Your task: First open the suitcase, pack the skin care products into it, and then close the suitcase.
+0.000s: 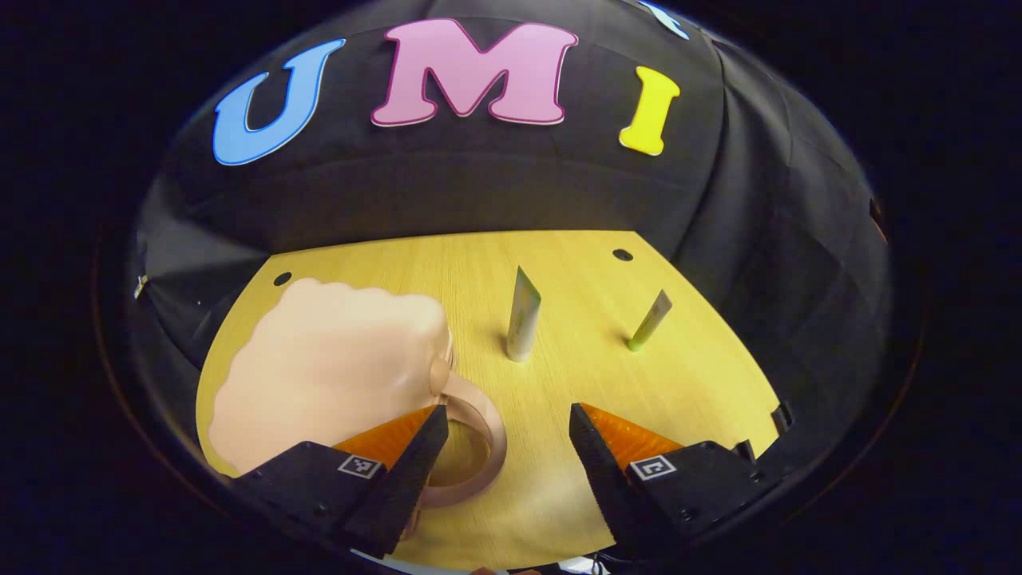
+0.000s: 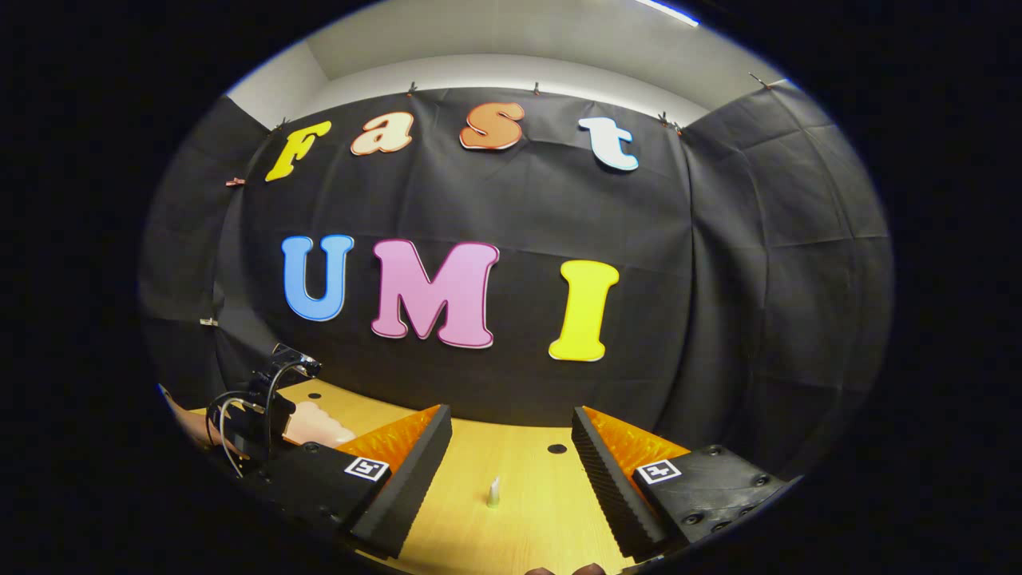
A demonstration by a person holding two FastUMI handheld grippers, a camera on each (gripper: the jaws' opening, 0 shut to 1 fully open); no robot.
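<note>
In the left gripper view a small pale pink suitcase (image 1: 327,375) lies shut on the wooden table (image 1: 575,263), at the left. Its round ring handle (image 1: 489,447) points toward me. My left gripper (image 1: 508,415) is open, its left finger over the handle ring and its right finger over bare table. Two skin care tubes stand upright farther back: a white one (image 1: 523,315) and a slimmer green one (image 1: 651,321). My right gripper (image 2: 511,415) is open and empty, held higher and facing the booth wall. A small tube (image 2: 494,493) stands on the table beyond its fingers.
In the right gripper view the other gripper (image 2: 267,391) with its cables and a hand (image 2: 188,423) show at the far left, beside the pink suitcase (image 2: 319,427). Black cloth walls close the table's back and sides. Small dark holes (image 1: 622,255) mark the tabletop.
</note>
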